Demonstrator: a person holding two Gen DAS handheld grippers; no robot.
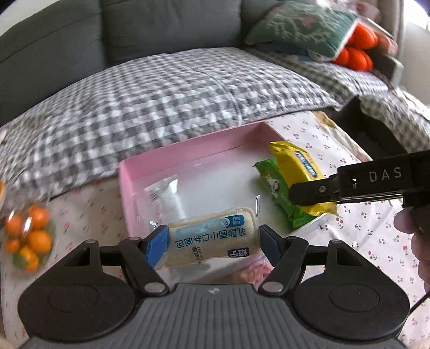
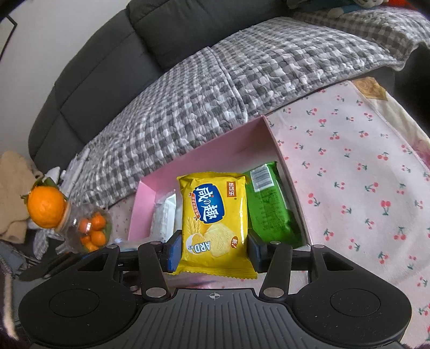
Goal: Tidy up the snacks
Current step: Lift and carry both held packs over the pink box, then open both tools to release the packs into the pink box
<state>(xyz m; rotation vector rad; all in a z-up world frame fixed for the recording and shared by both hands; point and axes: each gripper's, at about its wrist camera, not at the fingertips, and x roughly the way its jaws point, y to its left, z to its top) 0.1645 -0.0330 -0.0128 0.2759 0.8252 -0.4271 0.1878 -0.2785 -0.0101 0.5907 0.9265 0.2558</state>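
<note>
My left gripper [image 1: 213, 241] is shut on a wrapped bread pack [image 1: 212, 237] with a blue label, held over the near edge of the pink box [image 1: 188, 153]. My right gripper [image 2: 212, 251] is shut on a yellow cracker bag [image 2: 215, 217], held over the box's right part [image 2: 258, 134]; the bag also shows in the left wrist view [image 1: 298, 169]. A green snack pack [image 2: 268, 206] lies in the box at the right, under the yellow bag [image 1: 271, 182]. A clear white-filled packet [image 1: 168, 196] lies in the box at the left [image 2: 164, 217].
The box sits on a cherry-print cloth [image 2: 349, 161] in front of a sofa with a grey checked cover [image 1: 161, 94]. A clear jar of small oranges [image 2: 90, 228] with a large orange [image 2: 45, 206] on its neck stands left of the box. Cushions [image 1: 303, 24] lie on the sofa.
</note>
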